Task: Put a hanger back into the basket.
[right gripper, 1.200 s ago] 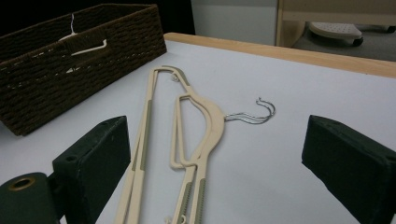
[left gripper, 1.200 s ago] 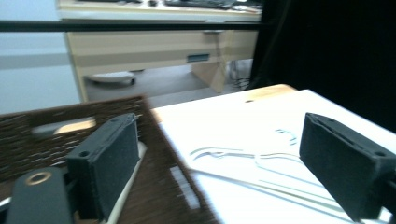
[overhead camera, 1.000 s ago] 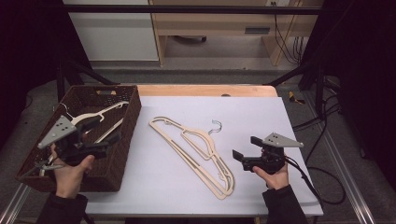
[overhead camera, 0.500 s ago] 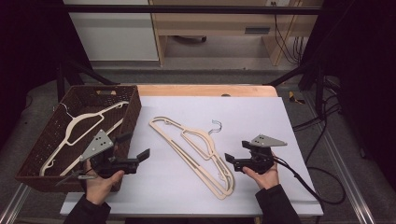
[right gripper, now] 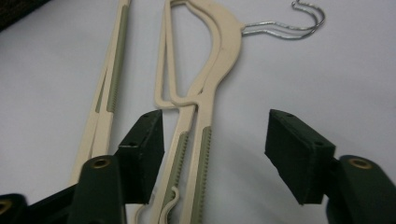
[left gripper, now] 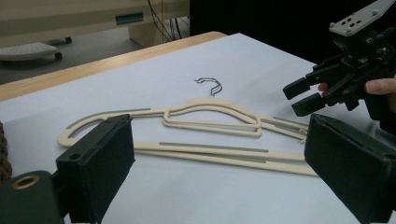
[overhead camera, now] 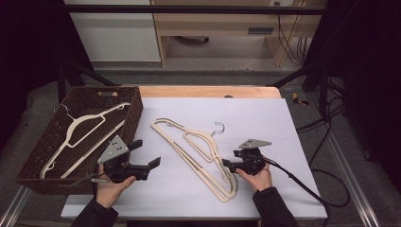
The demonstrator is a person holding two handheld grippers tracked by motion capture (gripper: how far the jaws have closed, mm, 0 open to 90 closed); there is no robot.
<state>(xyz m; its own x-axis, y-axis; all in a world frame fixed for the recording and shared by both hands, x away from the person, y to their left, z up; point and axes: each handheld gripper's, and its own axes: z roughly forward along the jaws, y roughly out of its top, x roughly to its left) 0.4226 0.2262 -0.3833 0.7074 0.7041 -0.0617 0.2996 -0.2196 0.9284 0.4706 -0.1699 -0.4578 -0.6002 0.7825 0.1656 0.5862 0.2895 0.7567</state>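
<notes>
white table (overhead camera: pixel 302 123), hanger (right gripper: pixel 196 121) between right fingers (right gripper: pixel 140 149)

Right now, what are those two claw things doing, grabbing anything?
Left gripper: open, holding nothing, above the white table.
Right gripper: open, holding nothing, jaws either side of the cream hangers.

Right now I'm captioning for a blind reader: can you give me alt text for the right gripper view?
The right gripper hangs open just above cream hangers lying stacked on the white table, its black jaws either side of a ribbed shoulder arm. The wire hooks point to the upper right.
</notes>
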